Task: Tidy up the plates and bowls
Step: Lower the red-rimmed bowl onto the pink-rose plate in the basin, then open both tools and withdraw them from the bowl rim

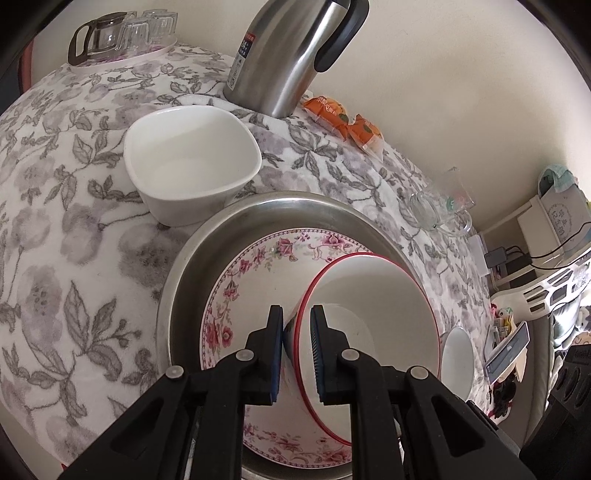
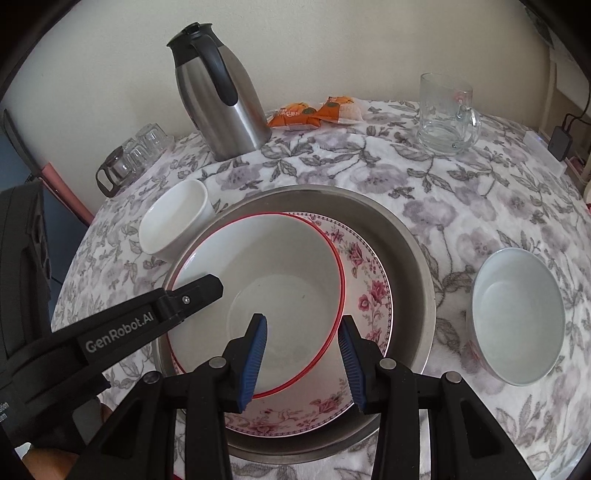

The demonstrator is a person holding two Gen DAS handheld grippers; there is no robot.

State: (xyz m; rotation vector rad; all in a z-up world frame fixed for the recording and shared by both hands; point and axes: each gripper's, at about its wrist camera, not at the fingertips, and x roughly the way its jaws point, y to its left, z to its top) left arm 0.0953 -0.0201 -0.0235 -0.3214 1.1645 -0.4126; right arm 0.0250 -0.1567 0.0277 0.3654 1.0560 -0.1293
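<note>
A red-rimmed white bowl (image 1: 369, 295) (image 2: 277, 258) sits tilted over a pink floral plate (image 1: 258, 266) (image 2: 369, 280), which lies inside a round steel pan (image 1: 207, 251) (image 2: 413, 258). My left gripper (image 1: 296, 310) (image 2: 207, 286) is shut on the bowl's rim, one pad inside and one outside. My right gripper (image 2: 303, 319) hovers open over the bowl's near side. Its left finger is above the bowl's inside and its right finger is outside the rim, and neither pad presses on it. A white square bowl (image 1: 192, 162) (image 2: 173, 225) stands left of the pan. A round white bowl (image 2: 517, 314) (image 1: 456, 354) stands to its right.
On the floral tablecloth behind the pan stand a steel thermos jug (image 1: 284, 55) (image 2: 221, 96), orange snack packets (image 1: 343, 122) (image 2: 314, 110) and a glass mug (image 2: 443, 114) (image 1: 439, 206). A tray with a glass pot and cups (image 1: 118, 33) (image 2: 133, 158) sits far left. A wall is close behind.
</note>
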